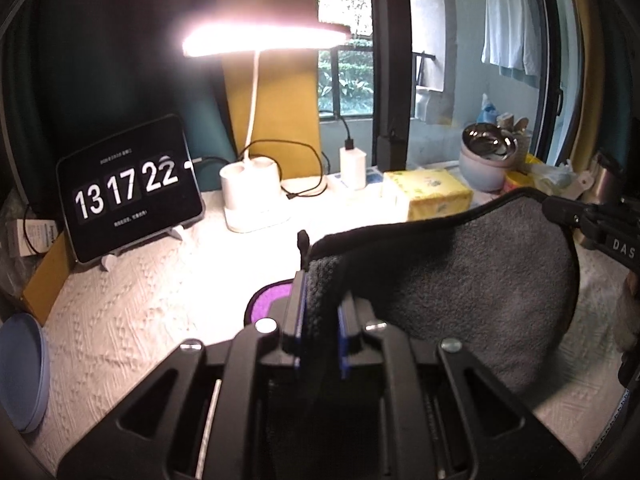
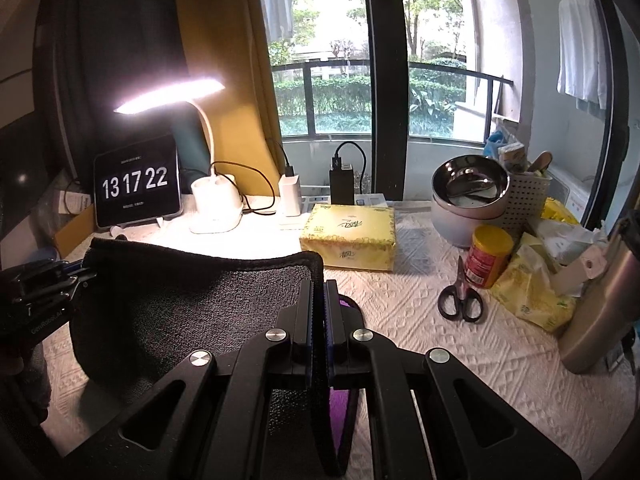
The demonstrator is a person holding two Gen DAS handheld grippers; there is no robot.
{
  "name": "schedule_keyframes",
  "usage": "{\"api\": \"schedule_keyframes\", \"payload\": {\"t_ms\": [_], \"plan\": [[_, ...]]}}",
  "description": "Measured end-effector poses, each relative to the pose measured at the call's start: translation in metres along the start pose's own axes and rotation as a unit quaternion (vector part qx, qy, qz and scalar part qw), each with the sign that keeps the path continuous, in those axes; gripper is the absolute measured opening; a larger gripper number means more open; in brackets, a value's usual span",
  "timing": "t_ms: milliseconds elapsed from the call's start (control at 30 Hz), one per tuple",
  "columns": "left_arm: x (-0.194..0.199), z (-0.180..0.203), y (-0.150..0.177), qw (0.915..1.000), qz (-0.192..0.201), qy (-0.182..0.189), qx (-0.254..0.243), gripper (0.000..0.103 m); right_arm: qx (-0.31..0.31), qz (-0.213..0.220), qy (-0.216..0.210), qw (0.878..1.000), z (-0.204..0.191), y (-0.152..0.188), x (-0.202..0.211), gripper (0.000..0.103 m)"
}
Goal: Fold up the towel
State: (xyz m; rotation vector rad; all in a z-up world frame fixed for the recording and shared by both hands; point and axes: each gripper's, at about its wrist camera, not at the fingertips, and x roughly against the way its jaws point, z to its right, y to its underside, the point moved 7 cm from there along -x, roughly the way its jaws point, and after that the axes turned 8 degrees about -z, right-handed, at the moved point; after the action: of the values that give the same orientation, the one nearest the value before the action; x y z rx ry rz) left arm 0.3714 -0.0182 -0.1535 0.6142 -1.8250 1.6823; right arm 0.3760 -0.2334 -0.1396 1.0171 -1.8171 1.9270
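The towel is dark grey with a black hem and a purple underside. It hangs lifted above the white table, stretched between both grippers. My left gripper is shut on its left corner. My right gripper is shut on its right corner, with the towel spreading to the left and a purple patch showing beside the fingers. The right gripper also shows at the right edge of the left wrist view. The left gripper shows at the left edge of the right wrist view.
A white textured cloth covers the table. At the back stand a clock tablet, a lit desk lamp and a yellow tissue box. Scissors, a red can, a steel bowl and a metal flask lie right. A blue plate sits left.
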Motion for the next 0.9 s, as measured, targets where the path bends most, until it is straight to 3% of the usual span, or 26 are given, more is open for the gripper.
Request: {"api": "schedule_keyframes", "payload": {"t_ms": [567,900], "plan": [[-0.059,-0.003,-0.006,0.9993,-0.037,0.001,0.007,0.013,-0.013,-0.034,-0.001,0.999,0.015,-0.002,-0.058,0.005],[-0.093,-0.009,0.005,0.9962,-0.082,0.001,0.027,0.013,-0.008,-0.075,0.009,0.997,0.017,0.007,-0.092,0.005]]}}
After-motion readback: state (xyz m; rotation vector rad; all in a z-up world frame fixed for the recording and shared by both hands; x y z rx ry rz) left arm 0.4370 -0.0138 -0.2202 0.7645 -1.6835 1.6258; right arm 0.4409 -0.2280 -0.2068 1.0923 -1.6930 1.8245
